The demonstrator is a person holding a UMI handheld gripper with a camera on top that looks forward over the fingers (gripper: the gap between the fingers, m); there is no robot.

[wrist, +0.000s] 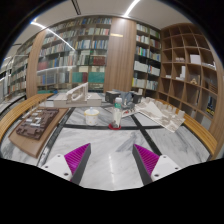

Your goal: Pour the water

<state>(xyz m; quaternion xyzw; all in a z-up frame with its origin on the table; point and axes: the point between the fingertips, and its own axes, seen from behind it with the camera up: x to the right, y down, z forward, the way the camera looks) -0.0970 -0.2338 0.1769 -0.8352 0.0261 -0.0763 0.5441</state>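
Gripper [110, 160] fingers are apart, nothing between them. Magenta pads [74, 157] face inward on both fingers with a wide gap, and only bare marble-pattern tabletop [110, 175] shows through it.

Well beyond the fingertips, roughly centered ahead: a small cluster on the table. There is a pale cup-like object [92, 114] slightly left of center and a greenish container [124, 101] just right of it, with a thin red item beside it. All of it is too small to tell which holds water, or whether either is a bottle or a cup. They sit near each other; can't tell if they touch.

Ahead-left of the left finger: a dark wooden tray [35, 128] with small pieces laid out on it, resting on the table near its edge. Ahead-right of the right finger: a white architectural-style model [158, 112] on the table, stretching away from the fingers. Another pale model or box [75, 95] sits further back left, past the cup-like object.

Background: tall wooden bookshelves [92, 45] full of books straight ahead, and a curved open shelf unit [188, 65] on the right with scattered items in its compartments. Strip lights [55, 35] run across the ceiling.

Gripper is well apart from the task items, no contact with anything.
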